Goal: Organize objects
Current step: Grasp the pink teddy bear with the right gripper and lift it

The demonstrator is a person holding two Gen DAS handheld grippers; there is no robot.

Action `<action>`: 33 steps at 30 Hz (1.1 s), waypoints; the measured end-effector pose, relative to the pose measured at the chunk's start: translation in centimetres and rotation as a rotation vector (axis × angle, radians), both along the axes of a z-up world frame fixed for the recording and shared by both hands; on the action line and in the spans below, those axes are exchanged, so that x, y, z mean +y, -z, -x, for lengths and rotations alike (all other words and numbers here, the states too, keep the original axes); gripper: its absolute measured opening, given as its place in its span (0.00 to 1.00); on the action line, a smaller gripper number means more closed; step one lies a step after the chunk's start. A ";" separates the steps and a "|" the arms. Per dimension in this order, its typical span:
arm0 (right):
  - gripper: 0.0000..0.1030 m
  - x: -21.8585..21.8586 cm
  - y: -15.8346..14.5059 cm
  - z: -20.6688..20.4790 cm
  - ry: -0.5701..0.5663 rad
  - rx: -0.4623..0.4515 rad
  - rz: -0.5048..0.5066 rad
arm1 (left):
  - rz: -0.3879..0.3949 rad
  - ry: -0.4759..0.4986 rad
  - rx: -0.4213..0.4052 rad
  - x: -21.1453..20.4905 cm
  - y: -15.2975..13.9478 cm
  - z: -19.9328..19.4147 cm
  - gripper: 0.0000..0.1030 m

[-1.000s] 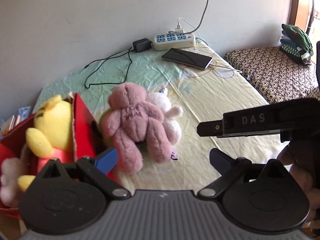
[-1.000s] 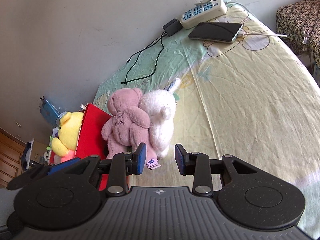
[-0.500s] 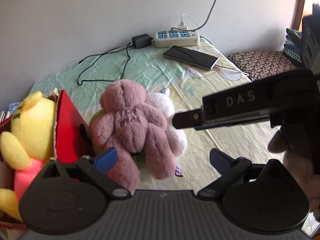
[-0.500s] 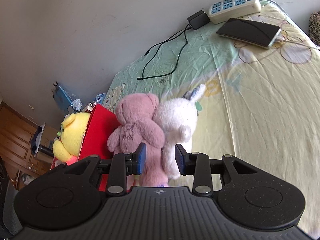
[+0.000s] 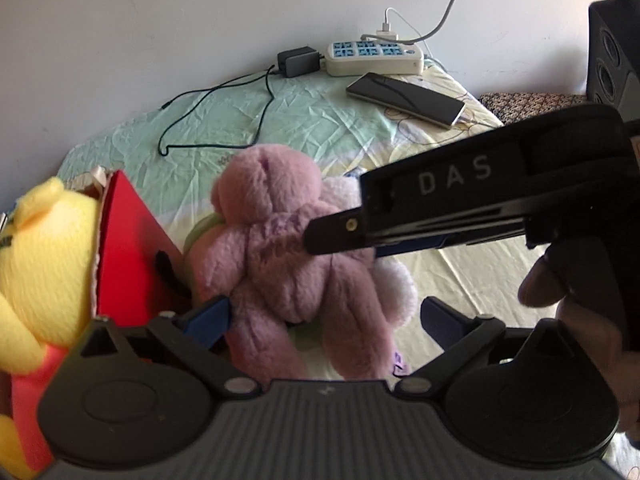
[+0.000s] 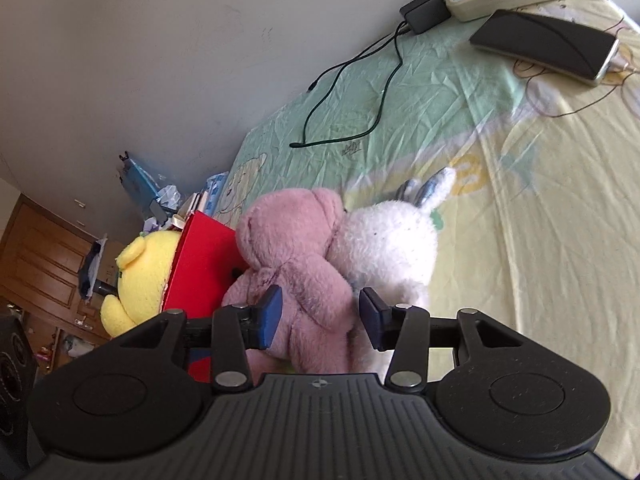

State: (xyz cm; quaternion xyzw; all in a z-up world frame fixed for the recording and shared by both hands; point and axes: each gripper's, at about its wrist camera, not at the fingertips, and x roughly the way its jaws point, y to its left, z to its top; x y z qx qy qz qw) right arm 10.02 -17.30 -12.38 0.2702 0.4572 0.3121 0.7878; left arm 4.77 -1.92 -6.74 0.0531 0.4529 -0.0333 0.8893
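Observation:
A pink plush bear sits back-on on the bed, leaning against a red box. A white plush rabbit presses against its right side. A yellow plush bear sits in the box. My left gripper is open, its fingers on either side of the pink bear's legs. My right gripper reaches in from the right over the bear's back. In the right wrist view, the right gripper is open, with the pink bear between its fingers, the rabbit and the box alongside.
A power strip, a black charger with its cable and a phone lie at the bed's far end by the wall. A hand holds the right gripper. A black speaker stands at the right.
Both grippers have moved in toward the pink bear. The right gripper's fingers have spread wider and now sit on either side of the bear. The toys have not moved.

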 end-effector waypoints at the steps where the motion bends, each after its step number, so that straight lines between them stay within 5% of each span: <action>1: 0.46 0.1 0.0 -0.1 -0.005 -0.001 -0.009 | -0.003 -0.002 0.000 0.0 0.0 -0.1 0.96; 6: 0.39 -0.2 0.4 -0.7 -0.011 0.032 -0.059 | -0.001 -0.003 -0.007 0.1 0.1 -0.3 0.95; 10: 0.24 -0.6 0.2 -0.3 0.002 0.034 -0.061 | -0.017 -0.003 -0.015 -0.2 0.3 -0.2 0.93; 22: 0.20 -0.6 -1.6 3.2 -0.044 -0.021 -0.036 | -0.002 0.051 -0.019 -0.8 -0.8 2.6 0.86; 33: 0.20 -2.0 0.7 9.7 -0.044 0.075 0.001 | 0.108 0.108 0.087 -0.9 0.3 8.7 0.83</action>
